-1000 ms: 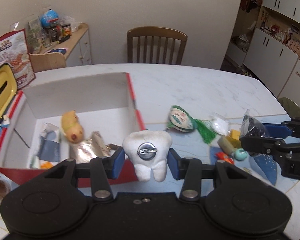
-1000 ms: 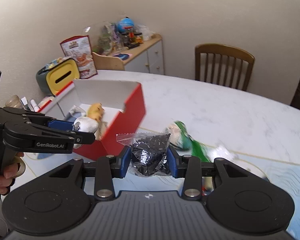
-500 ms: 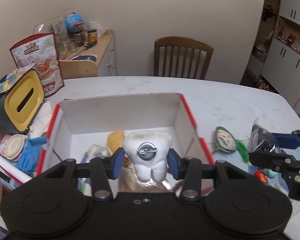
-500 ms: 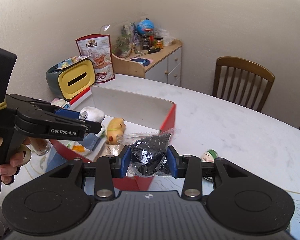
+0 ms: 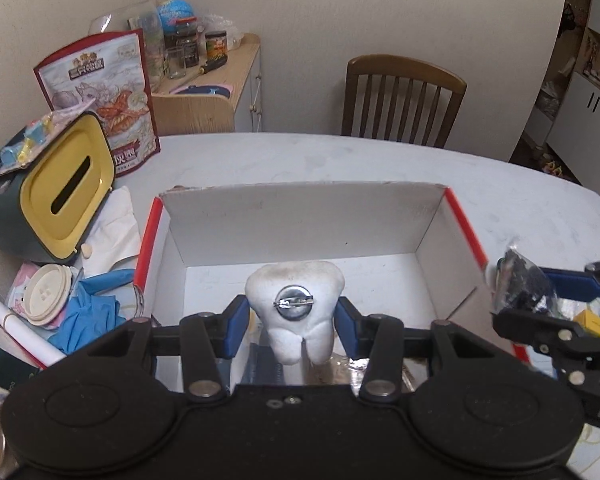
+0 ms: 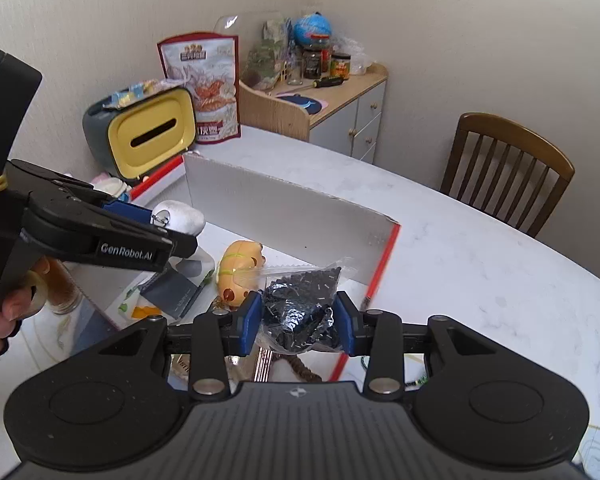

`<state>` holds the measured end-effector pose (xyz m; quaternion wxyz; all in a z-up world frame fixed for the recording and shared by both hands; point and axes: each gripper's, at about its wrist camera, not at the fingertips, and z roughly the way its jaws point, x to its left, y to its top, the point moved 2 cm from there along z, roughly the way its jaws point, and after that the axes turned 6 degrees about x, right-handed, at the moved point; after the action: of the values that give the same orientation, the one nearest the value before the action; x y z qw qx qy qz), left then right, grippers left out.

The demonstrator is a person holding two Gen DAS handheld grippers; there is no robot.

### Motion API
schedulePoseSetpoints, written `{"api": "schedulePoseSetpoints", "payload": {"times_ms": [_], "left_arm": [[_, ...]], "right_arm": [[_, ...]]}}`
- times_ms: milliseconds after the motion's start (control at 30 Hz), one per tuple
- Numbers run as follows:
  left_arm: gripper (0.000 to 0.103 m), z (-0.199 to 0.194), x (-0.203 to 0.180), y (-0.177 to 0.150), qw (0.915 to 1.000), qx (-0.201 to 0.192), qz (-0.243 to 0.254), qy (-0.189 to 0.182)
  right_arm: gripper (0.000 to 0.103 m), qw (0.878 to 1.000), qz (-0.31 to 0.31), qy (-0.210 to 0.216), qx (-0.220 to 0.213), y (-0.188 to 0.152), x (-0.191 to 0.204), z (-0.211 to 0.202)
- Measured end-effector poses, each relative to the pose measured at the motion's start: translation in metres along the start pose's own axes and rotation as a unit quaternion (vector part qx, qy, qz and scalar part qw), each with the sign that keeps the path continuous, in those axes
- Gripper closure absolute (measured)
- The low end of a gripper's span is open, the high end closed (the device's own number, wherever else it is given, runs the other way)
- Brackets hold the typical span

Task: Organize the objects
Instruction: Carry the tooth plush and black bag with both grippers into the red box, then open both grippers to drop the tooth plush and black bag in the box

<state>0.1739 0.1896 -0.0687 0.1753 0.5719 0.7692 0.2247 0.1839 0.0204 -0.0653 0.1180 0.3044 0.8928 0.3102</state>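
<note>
**Both tongs loaded, hanging over the open box**

Left tongs (image 5: 295,322) are clenching a white tooth-shaped plush (image 5: 296,304), its metal pin clasp facing the camera, at centre frame of the left wrist view. The plush is hanging above the white-lined, red-edged box (image 5: 300,220), which is sitting on the pale counter (image 5: 520,200).

Right tongs (image 6: 299,322) are gripping a clear bag of small black pieces (image 6: 300,312), lower centre of the right wrist view, over the box's near right corner. The same bag is showing at the right edge of the left wrist view, just outside the box's red rim.

Inside the box, centre of the right view: a yellow toy (image 6: 238,274) is lying on the floor, a dark grey packet (image 6: 176,290) beside it to the left.

Upper left of both views: a yellow-faced tissue holder (image 5: 56,196) is standing on the counter beside the box. A hand (image 6: 4,308) is wrapping the left tool's grip at the left edge.
</note>
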Motion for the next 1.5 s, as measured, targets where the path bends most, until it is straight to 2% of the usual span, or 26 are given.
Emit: {"api": "schedulePoseSetpoints", "payload": {"times_ms": [400,800,1133,1500], "left_arm": [[0.058,0.030,-0.006,-0.013,0.9979,0.038,0.049,-0.017],[0.058,0.052,-0.006,-0.022,0.9943,0.078,0.063,-0.037],[0.057,0.064,-0.004,-0.023,0.9913,0.111,0.056,-0.044],[0.054,0.070,-0.001,-0.026,0.9902,0.122,0.048,-0.047]], "right_arm": [[0.064,0.999,-0.031,-0.003,0.044,0.020,0.006,0.055],[0.064,0.995,-0.029,0.015,0.090,0.023,0.012,0.097],[0.064,0.992,-0.019,0.022,0.126,0.024,0.016,0.117],[0.062,0.991,-0.005,0.035,0.130,0.020,0.012,0.117]]}}
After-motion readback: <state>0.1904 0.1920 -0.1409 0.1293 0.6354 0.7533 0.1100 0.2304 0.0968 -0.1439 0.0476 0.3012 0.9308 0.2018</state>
